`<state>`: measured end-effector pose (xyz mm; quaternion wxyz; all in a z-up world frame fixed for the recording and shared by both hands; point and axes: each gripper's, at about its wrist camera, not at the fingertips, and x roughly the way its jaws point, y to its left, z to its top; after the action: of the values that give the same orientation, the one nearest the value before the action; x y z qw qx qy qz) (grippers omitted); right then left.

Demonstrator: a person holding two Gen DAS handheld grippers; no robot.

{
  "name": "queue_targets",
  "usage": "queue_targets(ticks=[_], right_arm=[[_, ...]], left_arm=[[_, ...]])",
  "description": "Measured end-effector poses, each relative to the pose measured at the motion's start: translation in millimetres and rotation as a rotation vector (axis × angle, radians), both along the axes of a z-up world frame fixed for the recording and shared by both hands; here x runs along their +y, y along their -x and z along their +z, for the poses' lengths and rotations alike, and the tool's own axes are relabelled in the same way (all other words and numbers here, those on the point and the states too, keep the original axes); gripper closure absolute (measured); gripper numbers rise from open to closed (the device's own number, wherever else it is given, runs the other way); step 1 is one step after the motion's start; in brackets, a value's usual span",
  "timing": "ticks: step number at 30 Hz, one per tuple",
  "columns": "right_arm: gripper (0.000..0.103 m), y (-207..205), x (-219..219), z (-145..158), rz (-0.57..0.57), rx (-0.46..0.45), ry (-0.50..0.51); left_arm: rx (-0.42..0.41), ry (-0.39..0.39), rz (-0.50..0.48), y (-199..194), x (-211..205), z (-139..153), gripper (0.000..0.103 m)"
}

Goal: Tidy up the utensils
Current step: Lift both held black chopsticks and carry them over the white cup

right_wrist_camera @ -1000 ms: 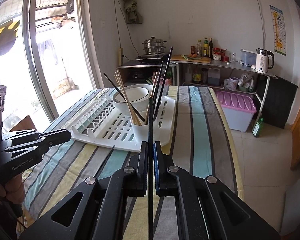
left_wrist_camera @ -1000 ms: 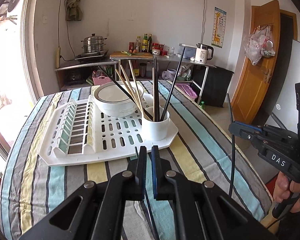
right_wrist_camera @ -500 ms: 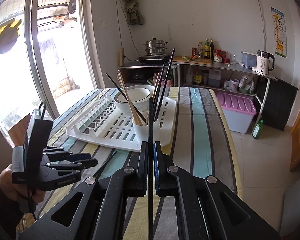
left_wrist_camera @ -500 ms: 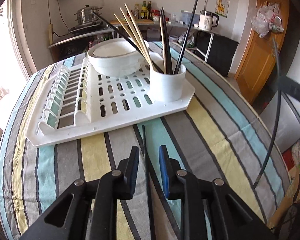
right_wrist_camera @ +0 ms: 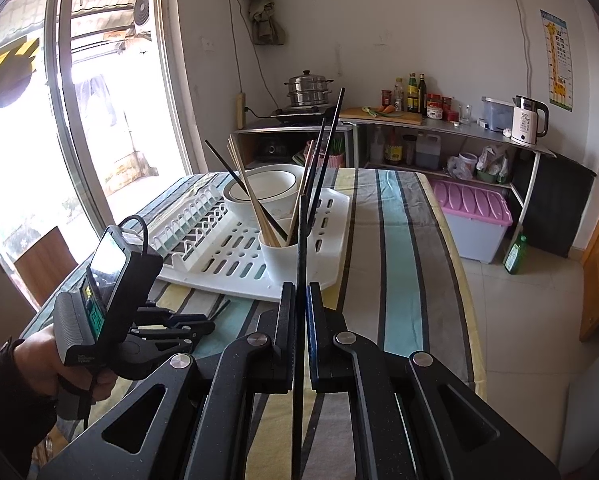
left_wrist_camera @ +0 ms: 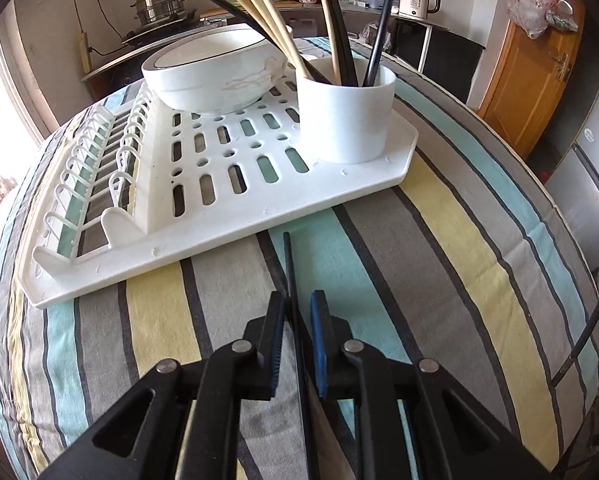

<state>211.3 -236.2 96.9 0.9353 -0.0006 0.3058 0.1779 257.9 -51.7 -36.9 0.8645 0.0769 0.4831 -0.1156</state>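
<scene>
The left gripper (left_wrist_camera: 297, 308) is brought lower and closer to the striped tablecloth (left_wrist_camera: 439, 248) than in the earlier frames, so the white drying rack (left_wrist_camera: 227, 184) and the white utensil cup (left_wrist_camera: 345, 116) fill more of its view. Its jaws, spread wider half a second ago, have just been closing around 1 black chopstick (left_wrist_camera: 289, 264) lying on the cloth just in front of the rack; a narrow gap is seen beside the blue pad, so no firm grasp is shown. The right gripper (right_wrist_camera: 299, 292) is unchanged in place, clenched on a second black chopstick (right_wrist_camera: 300, 240) held upright. Wooden and black chopsticks are stood in the cup beside a white bowl (left_wrist_camera: 215, 72)
</scene>
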Motion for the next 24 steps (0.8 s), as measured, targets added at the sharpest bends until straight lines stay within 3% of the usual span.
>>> queue_targets(ticks=[8,19,24], right_arm=[[0.098,0.8,0.0,0.6,0.001,-0.001,-0.001],[0.098,10.8,-1.6,15.5,0.0,-0.039,-0.014],[0.098,16.7,-2.6,20.6,-0.006,-0.058,-0.022]], left_arm=[[-0.04,0.056,0.0,15.4,6.2,22.0,0.098],[-0.273,0.183,0.008,54.7,29.8,117.1,0.098],[-0.339,0.222,0.002,70.6,39.1,137.4,0.098]])
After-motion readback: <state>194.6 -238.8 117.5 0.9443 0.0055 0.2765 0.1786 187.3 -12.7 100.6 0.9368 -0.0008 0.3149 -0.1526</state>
